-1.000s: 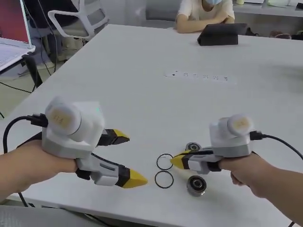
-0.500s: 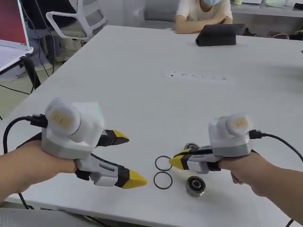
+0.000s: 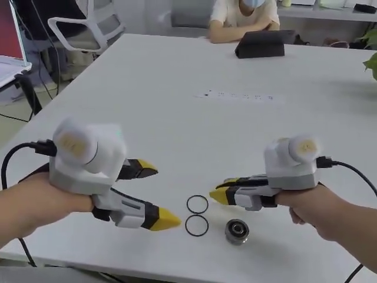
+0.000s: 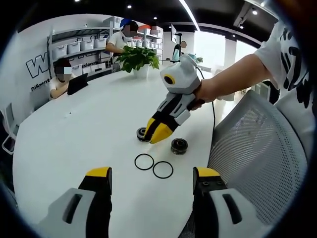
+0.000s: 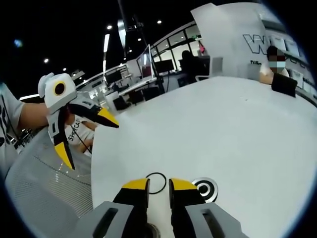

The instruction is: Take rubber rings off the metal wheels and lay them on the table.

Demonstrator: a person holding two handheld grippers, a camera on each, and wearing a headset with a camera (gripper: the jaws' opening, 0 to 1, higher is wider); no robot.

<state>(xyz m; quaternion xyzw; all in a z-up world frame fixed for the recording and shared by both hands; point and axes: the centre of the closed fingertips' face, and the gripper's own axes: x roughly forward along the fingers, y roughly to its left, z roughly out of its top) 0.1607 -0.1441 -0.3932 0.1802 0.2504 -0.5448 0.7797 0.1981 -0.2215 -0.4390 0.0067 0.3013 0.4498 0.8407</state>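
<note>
Two thin black rubber rings (image 3: 197, 204) (image 3: 197, 225) lie flat on the white table (image 3: 194, 124), seen again in the left gripper view (image 4: 144, 161) (image 4: 163, 169). A metal wheel (image 3: 236, 231) (image 4: 179, 146) (image 5: 205, 187) lies just right of them. A second wheel (image 4: 142, 134) sits partly behind the right gripper's tip. My right gripper (image 3: 221, 191) (image 5: 158, 186) hovers shut and empty just right of the rings. One ring (image 5: 156, 182) shows past its jaws. My left gripper (image 3: 158, 194) (image 4: 153, 173) is open wide and empty, left of the rings.
A person sits at the table's far end behind a dark tablet case (image 3: 259, 44). A white strip (image 3: 238, 95) lies mid-table. Office chairs (image 3: 82, 29) stand at the far left. The near table edge runs just below the grippers.
The head camera has shifted a little. My right gripper has risen slightly and now covers the farther wheel. The rings, the near wheel and the left gripper have stayed put.
</note>
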